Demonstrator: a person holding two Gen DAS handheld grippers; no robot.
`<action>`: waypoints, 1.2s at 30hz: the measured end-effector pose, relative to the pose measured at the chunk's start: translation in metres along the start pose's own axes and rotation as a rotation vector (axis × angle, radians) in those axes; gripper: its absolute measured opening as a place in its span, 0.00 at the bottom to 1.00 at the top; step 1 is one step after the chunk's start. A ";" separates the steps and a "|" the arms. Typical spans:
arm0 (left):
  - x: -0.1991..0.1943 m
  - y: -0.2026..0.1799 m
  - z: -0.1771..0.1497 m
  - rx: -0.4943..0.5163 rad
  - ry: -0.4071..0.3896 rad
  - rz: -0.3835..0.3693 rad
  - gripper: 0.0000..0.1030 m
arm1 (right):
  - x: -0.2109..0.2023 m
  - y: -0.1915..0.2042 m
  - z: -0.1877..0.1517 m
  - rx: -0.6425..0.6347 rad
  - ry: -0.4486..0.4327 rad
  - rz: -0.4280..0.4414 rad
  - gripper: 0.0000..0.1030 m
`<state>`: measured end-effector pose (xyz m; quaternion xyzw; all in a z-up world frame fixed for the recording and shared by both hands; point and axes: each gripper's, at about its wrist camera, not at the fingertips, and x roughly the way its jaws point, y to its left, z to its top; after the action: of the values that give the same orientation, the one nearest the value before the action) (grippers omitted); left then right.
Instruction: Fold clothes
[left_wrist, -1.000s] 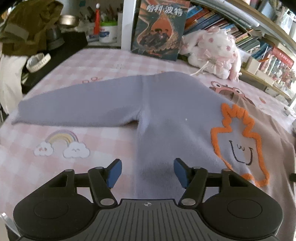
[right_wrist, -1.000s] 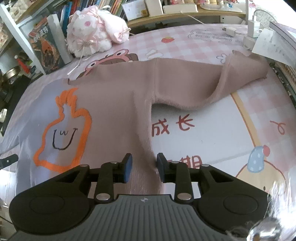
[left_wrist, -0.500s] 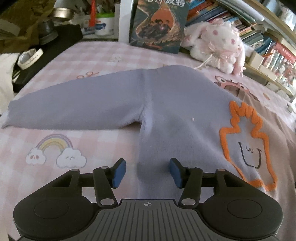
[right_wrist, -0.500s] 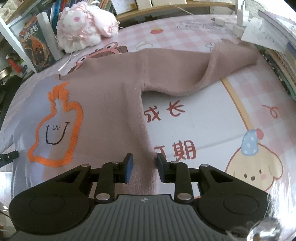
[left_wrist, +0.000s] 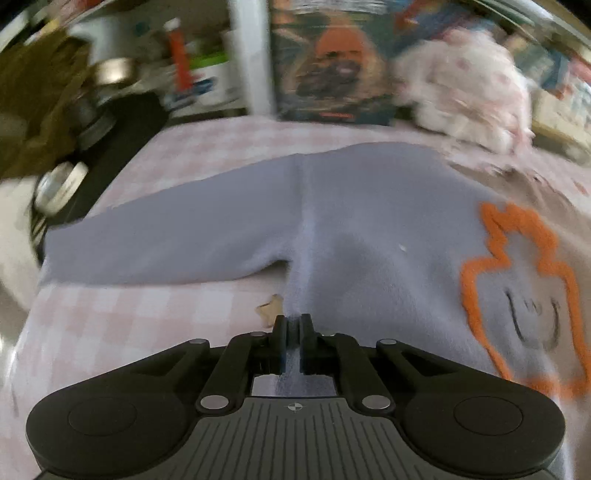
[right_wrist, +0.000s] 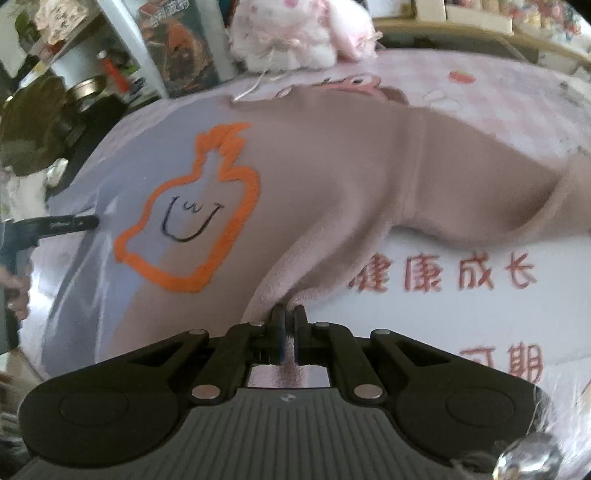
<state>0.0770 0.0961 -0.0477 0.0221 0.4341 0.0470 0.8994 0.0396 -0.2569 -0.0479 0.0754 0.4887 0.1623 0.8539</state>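
Note:
A two-tone sweater (left_wrist: 369, 229) lies spread on a pink checked bed sheet (left_wrist: 110, 325), lavender on one half and beige-pink (right_wrist: 351, 166) on the other, with an orange outlined smiling figure (right_wrist: 192, 218) on the chest. My left gripper (left_wrist: 291, 332) is shut on the lavender hem edge below the left sleeve (left_wrist: 166, 236). My right gripper (right_wrist: 288, 325) is shut on the beige hem edge, which is lifted and bunched at the fingers. The beige sleeve (right_wrist: 517, 199) stretches off to the right. The left gripper (right_wrist: 70, 223) also shows at the far left of the right wrist view.
A white and pink plush toy (right_wrist: 299, 33) and an upright book (left_wrist: 332, 62) stand at the bed's far edge. Shelves with books run behind. A dark surface with a metal tin (left_wrist: 110, 70), a watch (left_wrist: 59, 184) and an olive garment (left_wrist: 29, 110) lies to the left. A hand (right_wrist: 14, 291) holds the left tool.
Both grippers went from open to shut on the sweater's hem. The hem is now lifted and the fabric pulled up, with the left view blurred by motion.

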 end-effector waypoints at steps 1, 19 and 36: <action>-0.004 -0.006 -0.002 0.023 -0.008 -0.022 0.03 | -0.004 -0.012 0.000 0.059 -0.037 -0.074 0.03; 0.017 0.007 0.016 -0.049 -0.025 -0.025 0.05 | -0.001 -0.018 0.008 0.097 -0.062 -0.161 0.03; -0.055 -0.073 -0.032 0.018 -0.077 -0.175 0.13 | -0.016 -0.088 0.085 0.094 -0.187 -0.429 0.51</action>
<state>0.0223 0.0180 -0.0304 -0.0060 0.3999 -0.0368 0.9158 0.1233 -0.3426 -0.0162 0.0242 0.4194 -0.0535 0.9059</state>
